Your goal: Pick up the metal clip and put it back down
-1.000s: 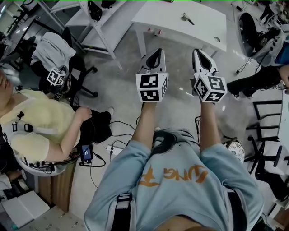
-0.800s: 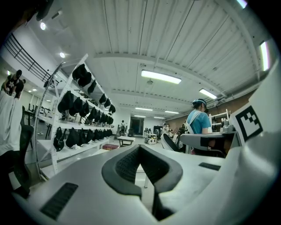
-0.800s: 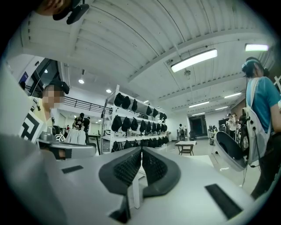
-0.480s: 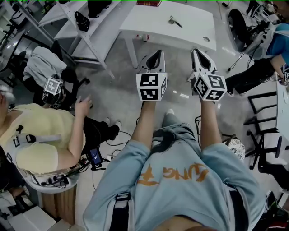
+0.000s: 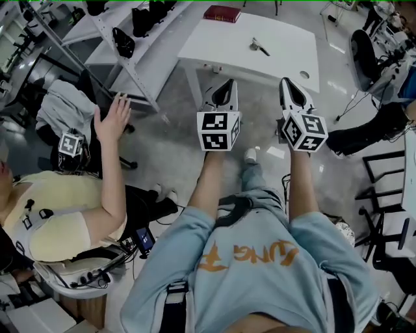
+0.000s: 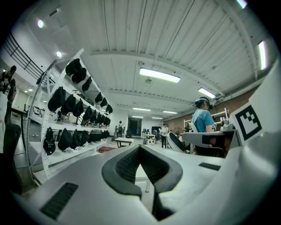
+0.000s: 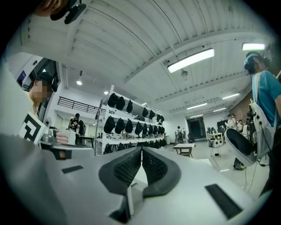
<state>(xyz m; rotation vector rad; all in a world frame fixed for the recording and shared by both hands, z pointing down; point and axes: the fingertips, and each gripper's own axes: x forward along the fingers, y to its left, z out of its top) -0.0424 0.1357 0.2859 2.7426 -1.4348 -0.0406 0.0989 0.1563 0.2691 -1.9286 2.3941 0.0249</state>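
Note:
The metal clip [image 5: 258, 45] lies small and dark on the white table [image 5: 286, 39], far ahead in the head view. Both grippers are held out level over the floor, short of the table and apart from the clip. My left gripper [image 5: 225, 84] is shut, its ribbed pads [image 6: 127, 165] meeting at the tip with nothing between them. My right gripper [image 5: 290, 83] is likewise shut and empty, its pads [image 7: 153, 166] touching. Neither gripper view shows the clip.
A red book [image 5: 221, 13] and a small round object [image 5: 303, 75] also sit on the table. A seated person in a yellow shirt raises a hand [image 5: 114, 117] at the left. Shelves with dark bags [image 5: 123, 40] stand far left; chairs [image 5: 383, 175] at right.
The table has slid lower and nearer in the head view. The seated person's hand has lifted from the lap to up high. Both grippers stay shut, side by side.

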